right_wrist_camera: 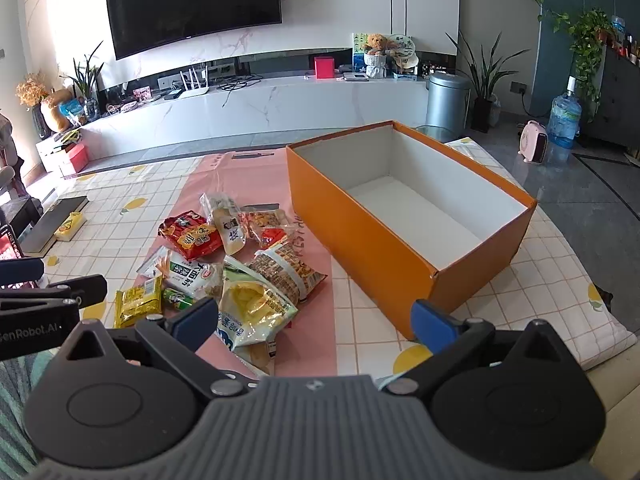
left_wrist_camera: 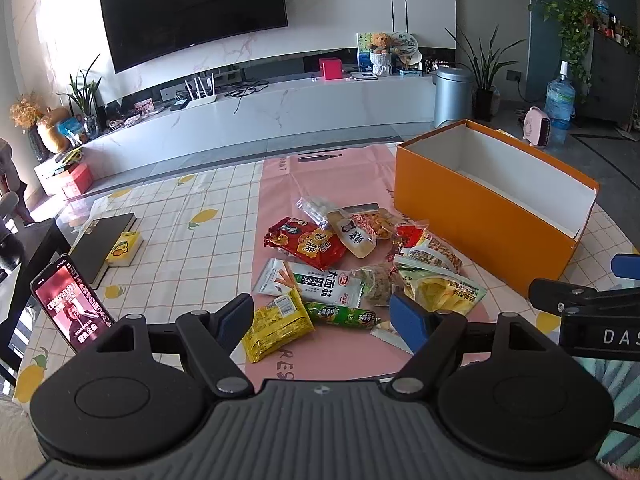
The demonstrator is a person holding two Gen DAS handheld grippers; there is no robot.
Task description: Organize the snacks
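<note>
Jaws on both grippers stand wide with nothing between them, which suits a start: neither has yet picked a packet. The left gripper (left_wrist_camera: 320, 316) hangs over the near edge of the snacks (left_wrist_camera: 360, 264), angled down at the yellow pack (left_wrist_camera: 278, 320) and the green stick pack (left_wrist_camera: 344, 314) just beyond its pads. The right gripper (right_wrist_camera: 316, 316) hangs beside it, angled down at the gap between the pile and the box (right_wrist_camera: 404, 248), with the big yellow-and-white bag (right_wrist_camera: 252, 308) nearest its left pad.

All the snacks lie loose in one overlapping heap on the pink mat (left_wrist_camera: 276, 184) in the middle of the counter (left_wrist_camera: 192, 216), probably tipped out there so either hand can reach them. The red pack (left_wrist_camera: 304, 244) and a pale pouch (left_wrist_camera: 354, 238) sit at the far side of the heap, with a clear bag (left_wrist_camera: 314, 208) behind them.

The orange box is open-topped, empty and white inside. It stands just to the right of the pile, long side toward it, so a packet needs only a short carry. I judge that it is where the snacks are meant to go, and none is in yet.

At the far left of the counter, well clear of the work, a phone (left_wrist_camera: 72, 304) stands propped, with a dark book (left_wrist_camera: 102, 244) and a small yellow carton (left_wrist_camera: 124, 248) beyond it.
</note>
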